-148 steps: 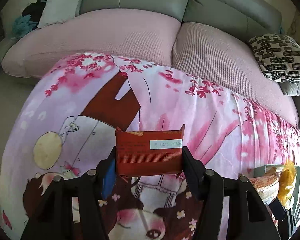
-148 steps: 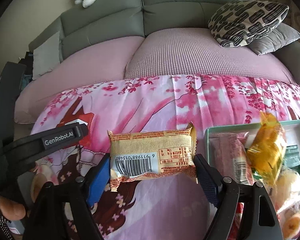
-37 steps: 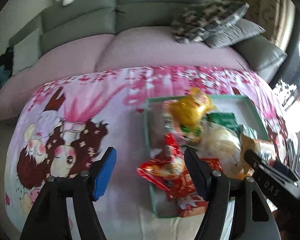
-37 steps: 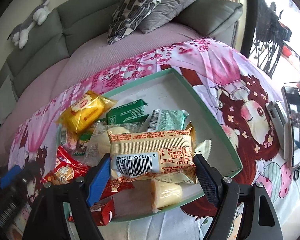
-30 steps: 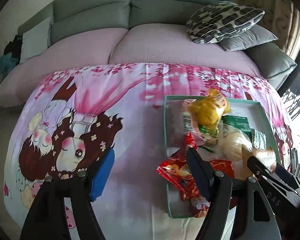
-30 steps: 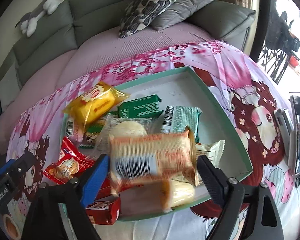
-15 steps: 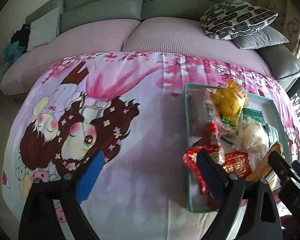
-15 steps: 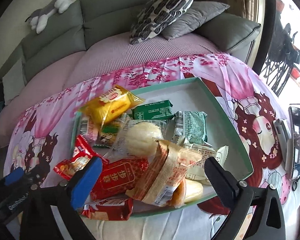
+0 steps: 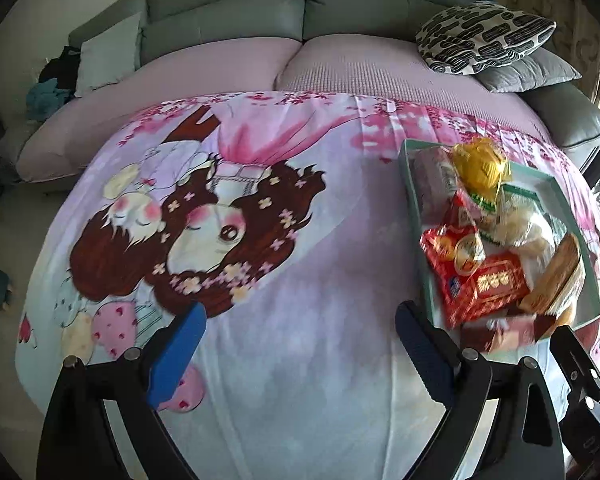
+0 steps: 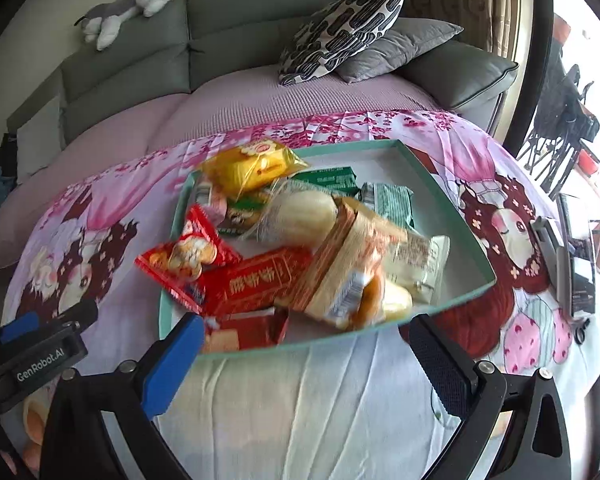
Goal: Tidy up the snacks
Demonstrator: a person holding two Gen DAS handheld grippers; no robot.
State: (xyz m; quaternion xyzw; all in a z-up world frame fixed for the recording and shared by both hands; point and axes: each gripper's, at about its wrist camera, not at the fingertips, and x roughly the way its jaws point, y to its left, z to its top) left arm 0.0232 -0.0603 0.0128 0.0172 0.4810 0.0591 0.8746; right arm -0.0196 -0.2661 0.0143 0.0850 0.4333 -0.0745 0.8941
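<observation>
Left gripper [image 9: 300, 344] and right gripper [image 10: 306, 344] fingers just spread apart, empty; tan wafer pack [image 10: 340, 264] in teal tray [image 10: 452, 216] at 12 o'clock

We counted one teal tray [image 10: 440, 184] holding two green packets [image 10: 332, 178], one yellow packet [image 10: 252, 164] and three red packets [image 10: 260, 276]; the pale wrapped snacks overlapped too much to count. On the sofa [image 10: 260, 8] we saw two cushions [image 10: 340, 28] and one plush toy [image 10: 124, 4].
</observation>
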